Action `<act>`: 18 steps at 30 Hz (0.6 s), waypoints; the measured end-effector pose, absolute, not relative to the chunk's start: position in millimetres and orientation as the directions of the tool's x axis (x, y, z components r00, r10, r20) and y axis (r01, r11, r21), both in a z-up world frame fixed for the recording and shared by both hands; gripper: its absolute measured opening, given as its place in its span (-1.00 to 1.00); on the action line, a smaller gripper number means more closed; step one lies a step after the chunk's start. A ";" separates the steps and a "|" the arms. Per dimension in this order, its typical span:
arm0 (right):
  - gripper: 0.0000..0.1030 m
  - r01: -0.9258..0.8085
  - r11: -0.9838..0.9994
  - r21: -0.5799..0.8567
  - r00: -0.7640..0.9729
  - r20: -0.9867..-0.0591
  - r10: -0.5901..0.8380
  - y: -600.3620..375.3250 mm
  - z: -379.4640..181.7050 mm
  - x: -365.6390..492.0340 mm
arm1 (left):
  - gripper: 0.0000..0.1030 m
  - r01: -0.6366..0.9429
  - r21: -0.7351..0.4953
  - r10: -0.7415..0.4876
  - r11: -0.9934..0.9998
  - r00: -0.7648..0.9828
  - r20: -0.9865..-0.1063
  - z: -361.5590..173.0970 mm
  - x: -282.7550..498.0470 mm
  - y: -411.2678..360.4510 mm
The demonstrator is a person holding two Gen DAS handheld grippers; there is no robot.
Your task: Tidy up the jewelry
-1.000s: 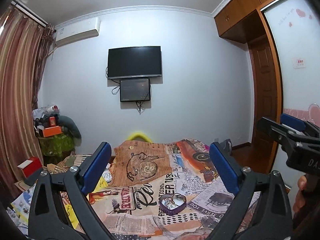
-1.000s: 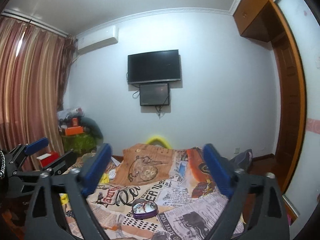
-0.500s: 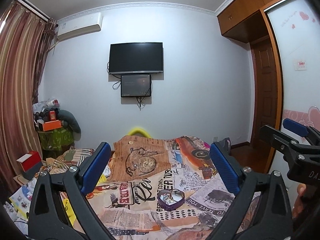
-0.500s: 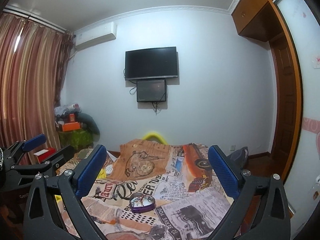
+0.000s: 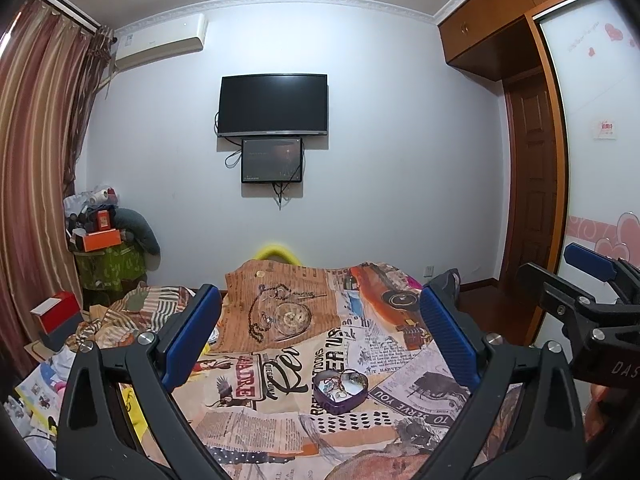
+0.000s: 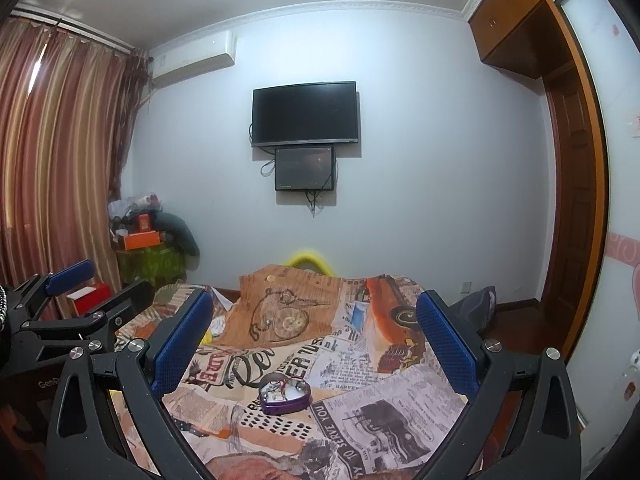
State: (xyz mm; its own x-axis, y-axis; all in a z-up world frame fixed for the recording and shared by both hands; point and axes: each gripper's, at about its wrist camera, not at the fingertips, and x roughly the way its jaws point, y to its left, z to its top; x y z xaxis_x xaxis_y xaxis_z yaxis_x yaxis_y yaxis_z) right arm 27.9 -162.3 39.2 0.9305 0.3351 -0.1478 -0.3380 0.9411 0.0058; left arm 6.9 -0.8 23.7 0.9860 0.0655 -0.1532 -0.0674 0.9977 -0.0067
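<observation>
Hovering over the bed, both jaws spread and empty

Your left gripper (image 5: 320, 340) is held above the bed (image 5: 280, 432) with its jaws wide apart, nothing between the blue pads. Your right gripper (image 6: 316, 344) is in the same state: jaws fully spread, holding nothing. Each gripper shows at the edge of the other's view, right gripper (image 5: 592, 292) at the far right of the left wrist view, left gripper (image 6: 80, 300) at the far left of the right wrist view.

The heart-shaped purple tin (image 5: 340, 390) sits open on the newspaper-print bedspread, well ahead of both grippers and roughly centred between the pads in each view (image 6: 285, 394). Small jewelry pieces (image 5: 335, 385) lie tangled inside it; individual items are too small to tell apart.

Background: television (image 5: 273, 105) on the far wall with a smaller screen (image 5: 271, 160) just beneath, air conditioner (image 5: 160, 42) upper left, striped curtains (image 5: 36, 152) on the left, wooden door (image 5: 528, 184) on the right.
</observation>
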 end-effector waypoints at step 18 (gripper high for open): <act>0.96 -0.327 0.945 0.008 0.931 -0.167 0.324 -162.5 40.9 28.9 | 0.94 -0.066 -0.015 0.063 0.998 0.981 -0.185 19.3 12.2 0.4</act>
